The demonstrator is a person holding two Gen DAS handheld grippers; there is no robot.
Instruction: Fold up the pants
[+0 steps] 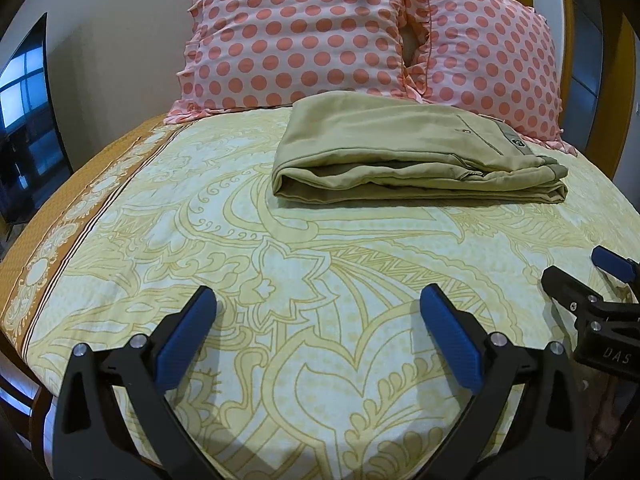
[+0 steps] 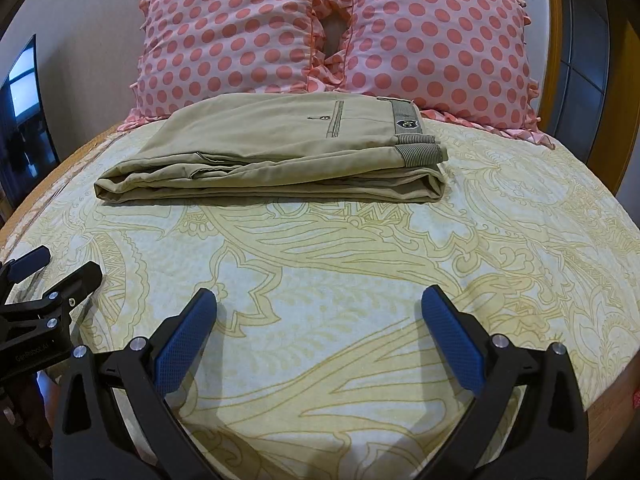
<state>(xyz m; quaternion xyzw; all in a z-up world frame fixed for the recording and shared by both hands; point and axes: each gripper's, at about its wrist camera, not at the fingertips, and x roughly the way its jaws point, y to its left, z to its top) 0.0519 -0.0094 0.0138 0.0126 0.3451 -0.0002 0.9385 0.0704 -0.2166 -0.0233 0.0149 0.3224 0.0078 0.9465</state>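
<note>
The khaki pants (image 1: 404, 152) lie folded into a flat stack on the bed, near the pillows, waistband to the right; they also show in the right wrist view (image 2: 280, 156). My left gripper (image 1: 318, 300) is open and empty, held above the sheet well short of the pants. My right gripper (image 2: 318, 300) is open and empty too, also short of the pants. The right gripper shows at the right edge of the left wrist view (image 1: 580, 276), and the left gripper at the left edge of the right wrist view (image 2: 52, 268).
Two pink polka-dot pillows (image 1: 304, 32) (image 2: 436, 44) lean against the wooden headboard (image 2: 554, 40) behind the pants. The bed carries a yellow patterned sheet (image 1: 304, 264) with a brown border at the left (image 1: 48, 248). A dark TV screen (image 1: 28, 108) stands at the left.
</note>
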